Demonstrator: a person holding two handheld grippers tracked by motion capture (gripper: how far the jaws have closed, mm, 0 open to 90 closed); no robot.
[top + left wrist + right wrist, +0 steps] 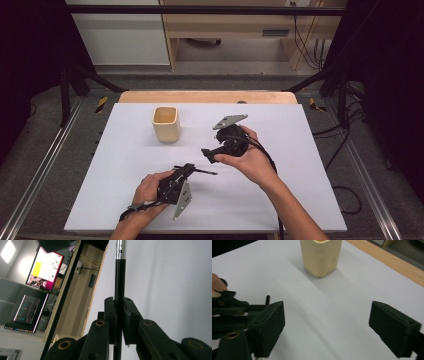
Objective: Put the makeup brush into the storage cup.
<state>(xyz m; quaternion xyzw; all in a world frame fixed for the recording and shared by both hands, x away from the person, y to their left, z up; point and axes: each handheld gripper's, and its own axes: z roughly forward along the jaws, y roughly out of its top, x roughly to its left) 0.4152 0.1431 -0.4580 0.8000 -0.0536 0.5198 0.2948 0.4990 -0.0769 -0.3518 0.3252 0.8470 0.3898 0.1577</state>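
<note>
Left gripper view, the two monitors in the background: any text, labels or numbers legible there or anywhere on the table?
None legible.
Upper monitor: coloured panels, text too blurred to read.
Lower monitor: window outlines, nothing readable.
Pen, cream cup, white table top: no markings visible.

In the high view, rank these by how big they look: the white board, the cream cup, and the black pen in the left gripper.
1. White board, far the largest.
2. Cream cup.
3. Black pen, a thin sliver clamped in the left gripper.

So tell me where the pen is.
High view: the pen sits front of centre, clamped in the left gripper, nearer the person than the cup.
</note>
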